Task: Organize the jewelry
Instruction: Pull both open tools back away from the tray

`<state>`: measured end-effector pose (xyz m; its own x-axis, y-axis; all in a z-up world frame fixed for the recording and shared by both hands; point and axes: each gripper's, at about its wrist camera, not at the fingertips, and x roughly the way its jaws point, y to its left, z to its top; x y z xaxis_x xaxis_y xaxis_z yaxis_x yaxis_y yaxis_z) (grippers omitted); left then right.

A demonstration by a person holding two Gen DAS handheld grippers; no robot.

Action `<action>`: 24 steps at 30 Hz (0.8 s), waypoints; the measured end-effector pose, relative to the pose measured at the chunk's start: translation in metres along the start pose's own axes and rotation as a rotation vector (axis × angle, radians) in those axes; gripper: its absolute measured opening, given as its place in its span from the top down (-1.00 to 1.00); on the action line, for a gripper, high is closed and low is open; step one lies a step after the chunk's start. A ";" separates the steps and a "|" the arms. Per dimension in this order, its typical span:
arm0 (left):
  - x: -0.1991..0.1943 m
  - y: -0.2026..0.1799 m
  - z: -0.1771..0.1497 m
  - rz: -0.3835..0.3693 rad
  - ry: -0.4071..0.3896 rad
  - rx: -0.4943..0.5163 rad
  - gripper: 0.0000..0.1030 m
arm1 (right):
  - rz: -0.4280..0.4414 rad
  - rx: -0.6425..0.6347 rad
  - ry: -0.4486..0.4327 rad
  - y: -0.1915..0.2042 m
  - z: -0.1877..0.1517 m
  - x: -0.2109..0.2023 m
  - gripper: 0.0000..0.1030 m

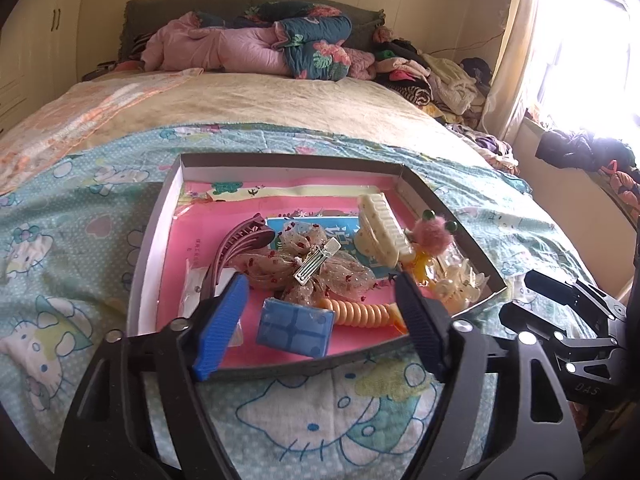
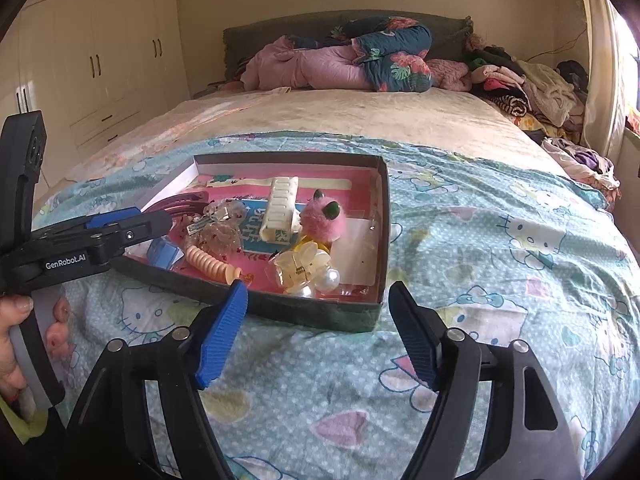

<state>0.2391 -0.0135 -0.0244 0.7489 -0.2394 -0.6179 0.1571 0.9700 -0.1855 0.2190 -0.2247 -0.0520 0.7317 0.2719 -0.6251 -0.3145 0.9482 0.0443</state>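
A shallow dark cardboard box with a pink lining lies on the bed. It holds hair accessories: a cream claw clip, a maroon claw clip, a sheer bow with a metal clip, an orange coil tie, a small blue case, a pink fuzzy clip and a clear pearl clip. My left gripper hangs open over the box's near edge, nothing between its pads. My right gripper is open in front of the box's near right corner, empty.
The box rests on a light blue cartoon-cat blanket over a beige bedspread. Folded quilts and piled clothes lie at the head. A window is on the right, wardrobes on the left. A hand holds the left gripper.
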 end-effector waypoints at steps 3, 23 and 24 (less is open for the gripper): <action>-0.011 0.000 -0.001 0.003 -0.017 -0.003 -0.52 | -0.007 0.004 -0.015 0.000 -0.004 -0.011 -0.54; -0.076 -0.006 -0.030 0.033 -0.114 0.003 -0.78 | -0.041 -0.016 -0.142 0.028 -0.023 -0.066 -0.84; -0.079 -0.007 -0.033 0.036 -0.120 0.005 -0.78 | -0.042 -0.020 -0.151 0.029 -0.024 -0.068 -0.84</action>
<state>0.1577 -0.0025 0.0007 0.8258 -0.1982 -0.5280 0.1320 0.9781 -0.1608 0.1456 -0.2200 -0.0273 0.8265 0.2547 -0.5020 -0.2923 0.9563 0.0040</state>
